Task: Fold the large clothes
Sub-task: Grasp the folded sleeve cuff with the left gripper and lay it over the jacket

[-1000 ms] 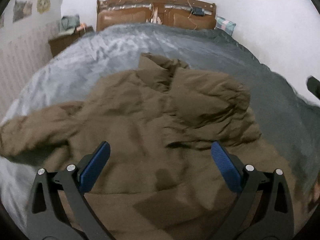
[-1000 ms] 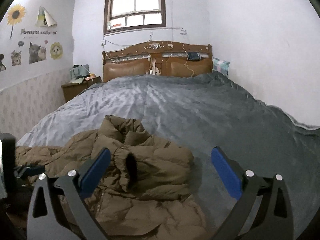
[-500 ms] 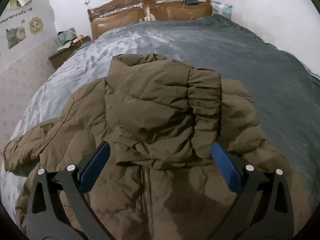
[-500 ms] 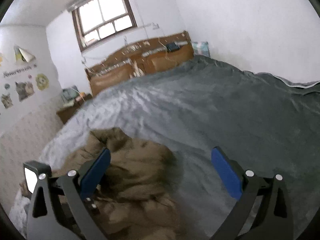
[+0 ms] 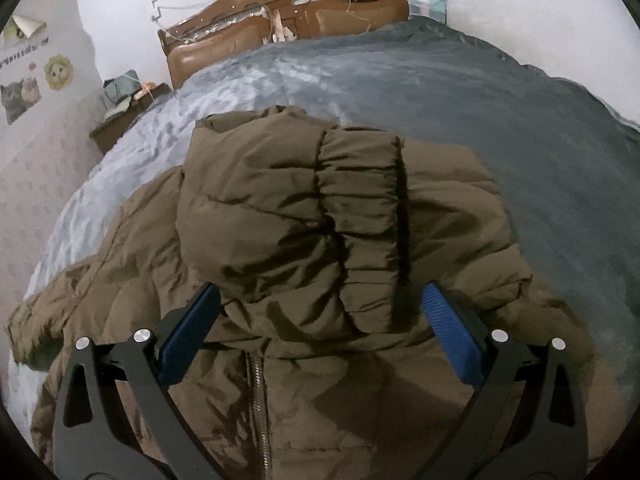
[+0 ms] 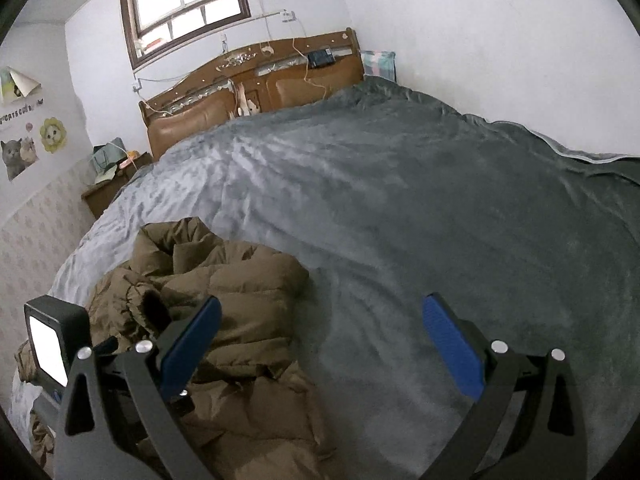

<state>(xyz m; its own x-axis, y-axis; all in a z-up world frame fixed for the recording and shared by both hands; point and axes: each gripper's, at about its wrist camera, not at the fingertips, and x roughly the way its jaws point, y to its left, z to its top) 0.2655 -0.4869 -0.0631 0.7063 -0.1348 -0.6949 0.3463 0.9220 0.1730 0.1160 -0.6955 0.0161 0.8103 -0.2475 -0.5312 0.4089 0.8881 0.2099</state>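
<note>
A brown puffer jacket (image 5: 280,240) lies front-up on the grey bed cover (image 5: 480,100), its zipper (image 5: 256,400) running toward me. One sleeve with an elastic cuff (image 5: 368,240) is folded across the chest. The other sleeve (image 5: 36,320) trails out to the left. My left gripper (image 5: 320,332) is open and empty, hovering just above the folded sleeve. The right wrist view shows the jacket (image 6: 240,300) at lower left. My right gripper (image 6: 320,344) is open and empty, over bare cover to the jacket's right. The left gripper's camera body (image 6: 52,340) shows at the left edge.
A wooden headboard (image 6: 256,88) stands at the far end of the bed. A nightstand (image 6: 116,184) with clutter sits at the far left by the wall. A white wall (image 6: 500,40) runs along the right side of the bed.
The left gripper has moved in over the jacket's chest, where the sleeve now lies folded across. The right gripper has swung right, away from the jacket, over bare cover.
</note>
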